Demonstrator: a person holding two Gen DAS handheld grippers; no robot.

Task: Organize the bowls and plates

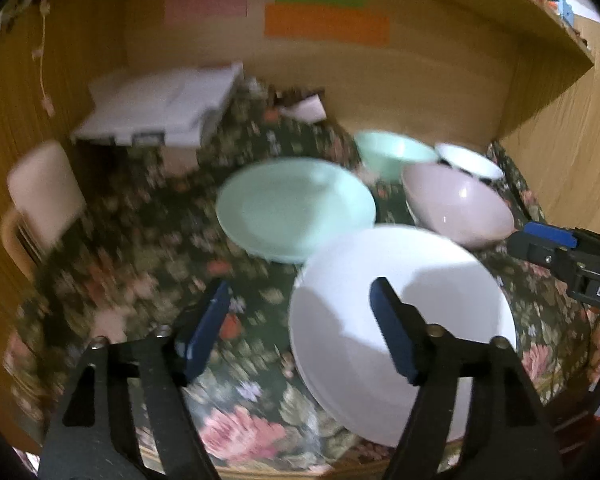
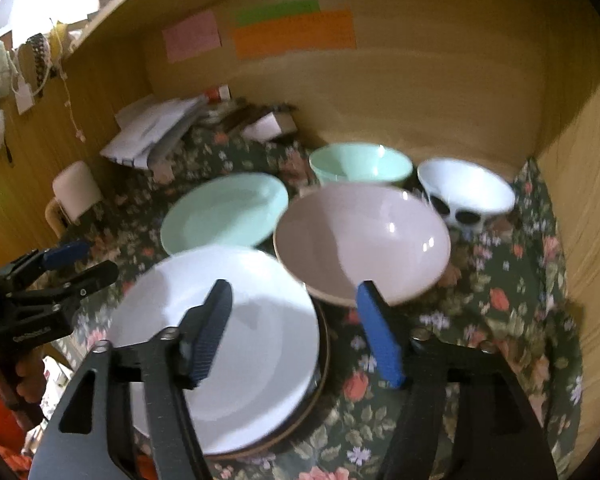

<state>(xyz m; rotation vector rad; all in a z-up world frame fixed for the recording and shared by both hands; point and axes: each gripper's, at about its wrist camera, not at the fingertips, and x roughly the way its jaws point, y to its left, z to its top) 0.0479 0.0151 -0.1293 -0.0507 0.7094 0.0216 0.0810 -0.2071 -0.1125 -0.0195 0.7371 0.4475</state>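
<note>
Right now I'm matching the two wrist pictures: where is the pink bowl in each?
Left wrist: pink bowl at right of centre, beyond the white plate.
Right wrist: pink bowl at centre, right of the white plate.
Shared landmark: orange paper on the back wall.

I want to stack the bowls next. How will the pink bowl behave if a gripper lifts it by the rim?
The pink bowl looks glossy with bright glints, so probably slippery. It seems rigid, likely ceramic and breakable. Its narrow base under a wide rim suggests it may tip.
</note>
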